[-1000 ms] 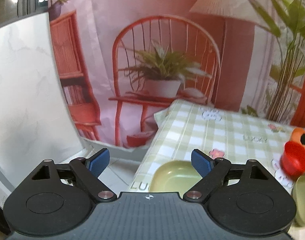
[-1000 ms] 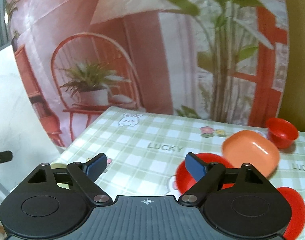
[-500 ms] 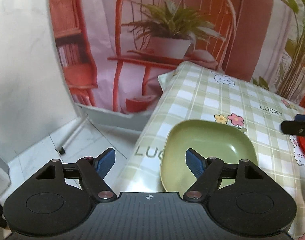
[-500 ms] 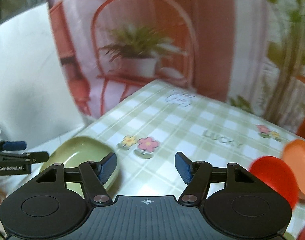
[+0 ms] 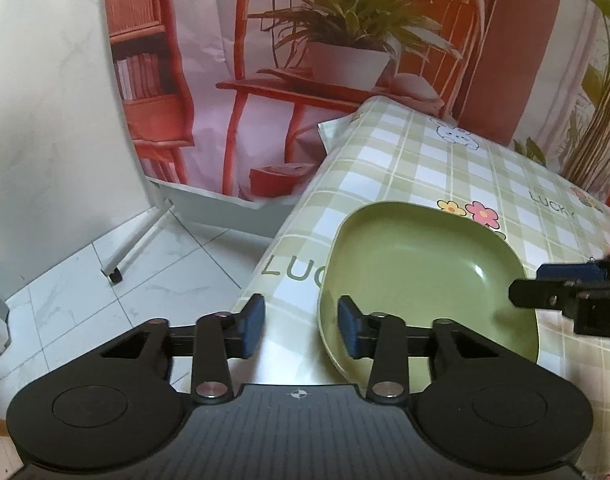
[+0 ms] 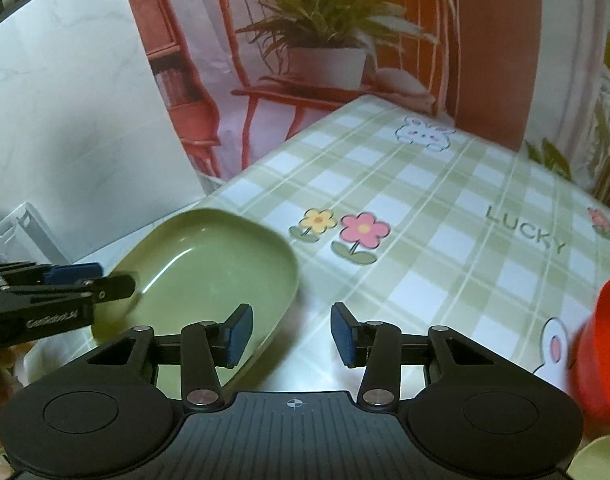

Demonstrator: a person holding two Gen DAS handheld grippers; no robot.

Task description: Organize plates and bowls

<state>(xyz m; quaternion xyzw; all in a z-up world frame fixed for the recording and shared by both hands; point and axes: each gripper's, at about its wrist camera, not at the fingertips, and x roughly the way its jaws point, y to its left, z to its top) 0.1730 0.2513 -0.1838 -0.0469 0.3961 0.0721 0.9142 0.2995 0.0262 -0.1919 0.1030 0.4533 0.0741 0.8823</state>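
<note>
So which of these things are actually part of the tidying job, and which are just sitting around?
Part of the job:
- green plate, near the table's corner
- red dish, at the right edge of the right wrist view
- left gripper and right gripper, both open

Just there:
- checked tablecloth
- printed backdrop with chair and plant
- white board

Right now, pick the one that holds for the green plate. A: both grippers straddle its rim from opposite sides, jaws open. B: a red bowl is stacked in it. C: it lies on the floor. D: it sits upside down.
A: the left gripper and right gripper each have one finger over the green plate, with a gap between the fingers.
</note>
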